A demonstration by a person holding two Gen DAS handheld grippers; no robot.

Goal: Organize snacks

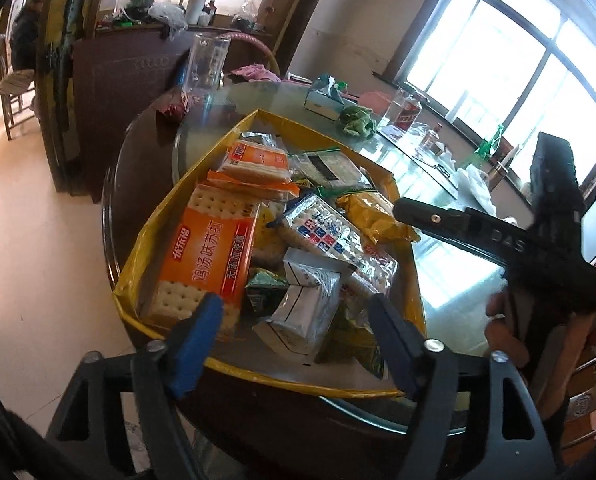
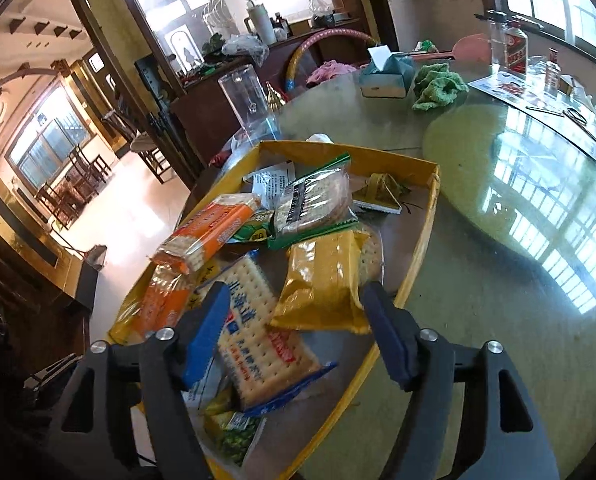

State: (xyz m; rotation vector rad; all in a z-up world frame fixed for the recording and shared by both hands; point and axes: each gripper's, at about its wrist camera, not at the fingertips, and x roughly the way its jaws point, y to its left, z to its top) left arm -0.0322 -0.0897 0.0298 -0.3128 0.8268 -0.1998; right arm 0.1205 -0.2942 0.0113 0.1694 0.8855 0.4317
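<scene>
- My left gripper [image 1: 296, 316] hangs over the near edge of the yellow tray [image 1: 132, 268], with its fingers wide apart and nothing between them.
- My right gripper [image 2: 296, 314] is also spread open and empty, above the near part of the same tray [image 2: 432, 216].
- In the left wrist view, my right gripper [image 1: 402, 204] comes in from the right side, its tip over the right rim of the tray.
- The tray sits on the glass-topped round table [image 2: 498, 280], near the table edge, and it is full of snack packets in a loose pile.
- A big orange cracker pack [image 1: 208, 256] lies at the left side of the tray, and a smaller orange cracker pack [image 1: 256, 162] lies behind it.
- A blue-and-white cracker pack [image 2: 254, 336] lies just in front of my right gripper, between its fingers in the view.
- A yellow snack bag [image 2: 322, 280] lies just beside it, to the right.
- A green-edged packet of round biscuits [image 2: 312, 204] rests further back, in the middle of the tray.
- On the table beyond the tray I see a tissue box [image 2: 384, 74] and a green cloth [image 2: 438, 86], well apart from the tray.
</scene>
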